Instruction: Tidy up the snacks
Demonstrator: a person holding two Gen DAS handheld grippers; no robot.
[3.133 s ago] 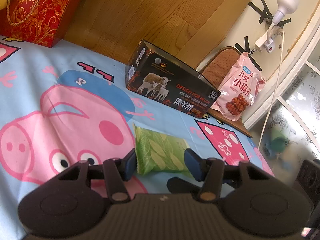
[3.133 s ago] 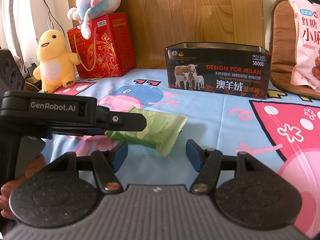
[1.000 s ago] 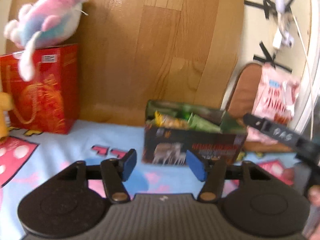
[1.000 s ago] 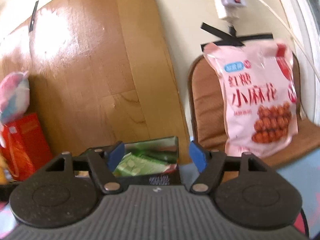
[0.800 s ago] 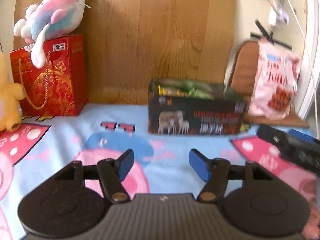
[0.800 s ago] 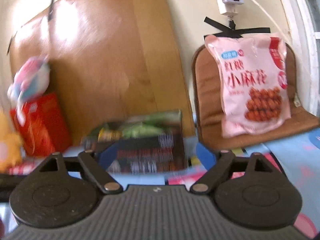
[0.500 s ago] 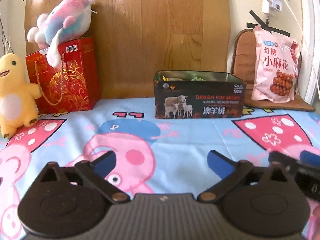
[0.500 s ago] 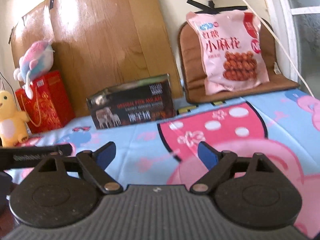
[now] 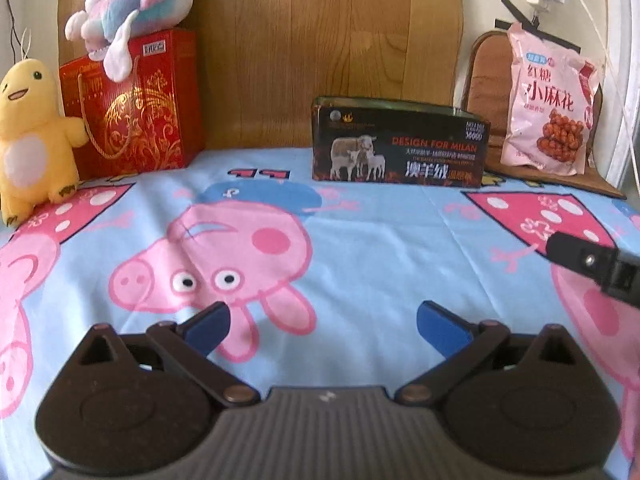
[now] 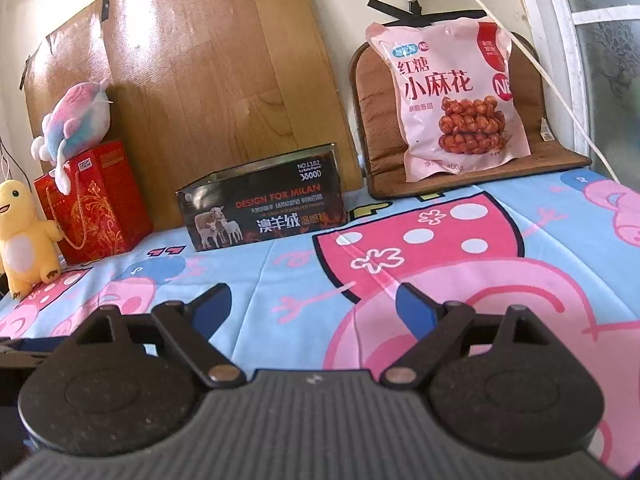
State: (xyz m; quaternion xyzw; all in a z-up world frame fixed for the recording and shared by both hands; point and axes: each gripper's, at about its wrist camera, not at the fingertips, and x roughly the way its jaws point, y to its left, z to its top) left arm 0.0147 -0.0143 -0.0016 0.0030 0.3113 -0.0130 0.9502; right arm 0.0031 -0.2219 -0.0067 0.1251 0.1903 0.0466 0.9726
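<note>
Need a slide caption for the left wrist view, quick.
Left gripper open and empty above the cartoon sheet, facing the black box by the headboard.

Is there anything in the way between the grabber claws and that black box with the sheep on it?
No, nothing visible. Between the left gripper and the black sheep box lies only bare pig-print sheet. It is the same for the right gripper. Both grippers are open and empty.
</note>
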